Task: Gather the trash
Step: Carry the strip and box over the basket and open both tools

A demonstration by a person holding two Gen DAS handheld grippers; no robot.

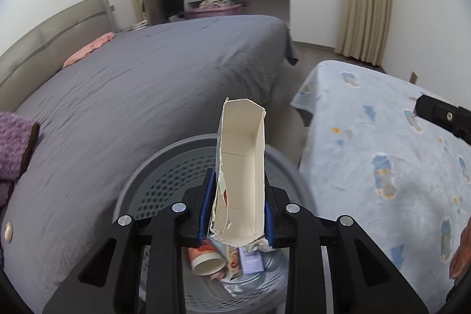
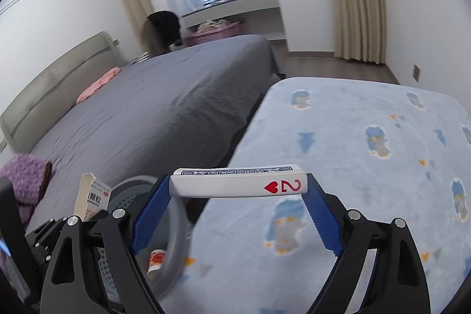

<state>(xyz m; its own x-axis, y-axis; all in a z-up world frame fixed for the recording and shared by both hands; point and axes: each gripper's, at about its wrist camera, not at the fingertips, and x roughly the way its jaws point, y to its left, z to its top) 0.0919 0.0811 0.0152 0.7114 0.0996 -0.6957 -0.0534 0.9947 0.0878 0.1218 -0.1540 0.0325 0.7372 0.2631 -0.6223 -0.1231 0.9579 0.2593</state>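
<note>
Left wrist view: left tongs (image 1: 240,208) clamp a torn white cardboard box (image 1: 241,167) above the grey perforated bin (image 1: 164,184); release centred there. Right tongs (image 2: 237,218) grip a card deck (image 2: 238,181) over the blue blanketed surface (image 2: 368,167).

The left gripper (image 1: 240,205) clamps a torn cardboard box (image 1: 241,167) upright above a grey bin (image 1: 141,196) beside the bed (image 1: 132,96).

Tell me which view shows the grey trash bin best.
Left wrist view: the grey trash bin shows its perforated wall, with a paper cup inside. The right wrist view catches only a blurred part of its rim behind the gripper.
</note>
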